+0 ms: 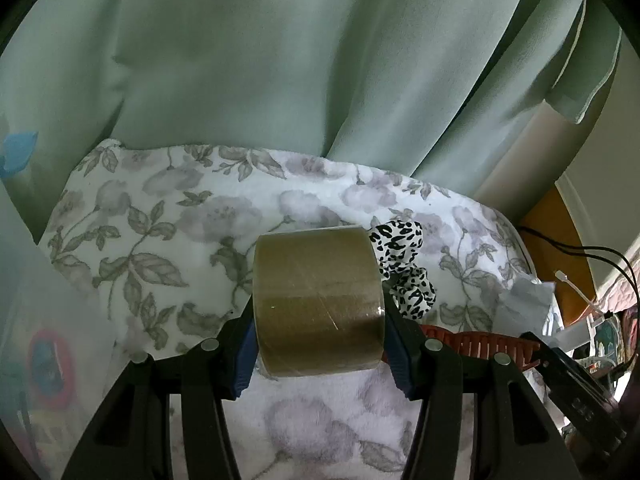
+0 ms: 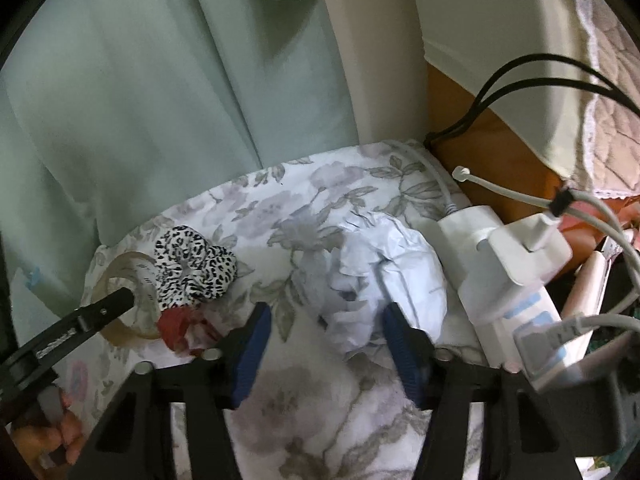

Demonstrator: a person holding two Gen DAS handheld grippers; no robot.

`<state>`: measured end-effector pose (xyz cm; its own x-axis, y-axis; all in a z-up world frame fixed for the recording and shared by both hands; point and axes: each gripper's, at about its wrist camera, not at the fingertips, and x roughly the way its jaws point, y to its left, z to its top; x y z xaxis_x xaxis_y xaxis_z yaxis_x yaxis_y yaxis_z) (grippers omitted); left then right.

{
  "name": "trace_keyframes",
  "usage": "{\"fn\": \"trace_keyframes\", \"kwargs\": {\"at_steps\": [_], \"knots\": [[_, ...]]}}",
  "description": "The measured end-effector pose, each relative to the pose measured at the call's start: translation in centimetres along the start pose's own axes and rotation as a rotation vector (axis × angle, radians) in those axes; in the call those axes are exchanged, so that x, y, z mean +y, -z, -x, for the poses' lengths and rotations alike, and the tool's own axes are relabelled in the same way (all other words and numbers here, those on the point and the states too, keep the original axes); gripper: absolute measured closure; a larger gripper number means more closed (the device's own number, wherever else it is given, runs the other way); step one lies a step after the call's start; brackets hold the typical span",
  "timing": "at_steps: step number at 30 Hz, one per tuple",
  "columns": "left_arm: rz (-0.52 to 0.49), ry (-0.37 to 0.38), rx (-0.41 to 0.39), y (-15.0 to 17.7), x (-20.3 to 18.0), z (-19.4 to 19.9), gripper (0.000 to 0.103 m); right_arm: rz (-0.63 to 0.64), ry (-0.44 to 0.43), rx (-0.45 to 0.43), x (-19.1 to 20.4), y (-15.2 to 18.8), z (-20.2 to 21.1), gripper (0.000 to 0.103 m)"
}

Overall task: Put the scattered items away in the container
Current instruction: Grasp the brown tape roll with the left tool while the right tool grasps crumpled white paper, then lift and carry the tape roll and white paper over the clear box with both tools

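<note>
At the lower centre of the left wrist view, the left claw (image 1: 320, 320) is pinching the brown tape roll (image 1: 318, 304) on its 2 flat sides, above the floral cloth (image 1: 160, 240). The right claw (image 2: 326, 336) is spread around the crumpled white paper (image 2: 380, 276). The leopard scrunchie (image 2: 196, 264) lies beside the roll.
</note>
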<state>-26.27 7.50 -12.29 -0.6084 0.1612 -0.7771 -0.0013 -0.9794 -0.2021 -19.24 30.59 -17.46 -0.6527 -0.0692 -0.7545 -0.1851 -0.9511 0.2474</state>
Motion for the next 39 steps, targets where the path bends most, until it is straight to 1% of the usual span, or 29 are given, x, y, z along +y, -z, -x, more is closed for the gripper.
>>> {"fn": "trace_keyframes", "kwargs": {"at_steps": [2,3,5,8,16,24,31,39], "knots": [[-0.001,0.003,-0.003,0.0,0.0,0.0,0.046,0.007,0.012,0.005,0.1,-0.1,-0.4,0.059],[0.0,0.004,-0.005,0.0,0.0,-0.1,0.046,0.01,0.015,0.007,0.0,-0.2,-0.5,0.061],[0.001,0.005,-0.006,0.0,0.1,-0.1,0.046,0.014,0.022,0.011,-0.1,-0.3,-0.6,0.07],[0.005,0.006,-0.007,0.0,0.1,-0.1,0.046,0.004,0.022,0.019,-0.4,-0.4,-0.5,0.079],[0.003,0.0,0.0,0.1,0.0,0.0,0.046,-0.054,-0.037,0.024,-1.3,-0.3,1.0,0.085],[-0.004,-0.02,0.009,0.5,-0.3,0.8,0.047,-0.052,-0.058,0.008,-1.3,-0.1,3.1,0.085],[0.014,-0.035,0.009,1.1,0.0,3.0,0.047,-0.052,-0.082,-0.019,-1.6,0.5,6.2,0.086],[0.035,-0.041,-0.002,2.6,0.6,7.1,0.047,-0.049,-0.104,-0.06,-1.2,1.2,10.2,0.086]]}}
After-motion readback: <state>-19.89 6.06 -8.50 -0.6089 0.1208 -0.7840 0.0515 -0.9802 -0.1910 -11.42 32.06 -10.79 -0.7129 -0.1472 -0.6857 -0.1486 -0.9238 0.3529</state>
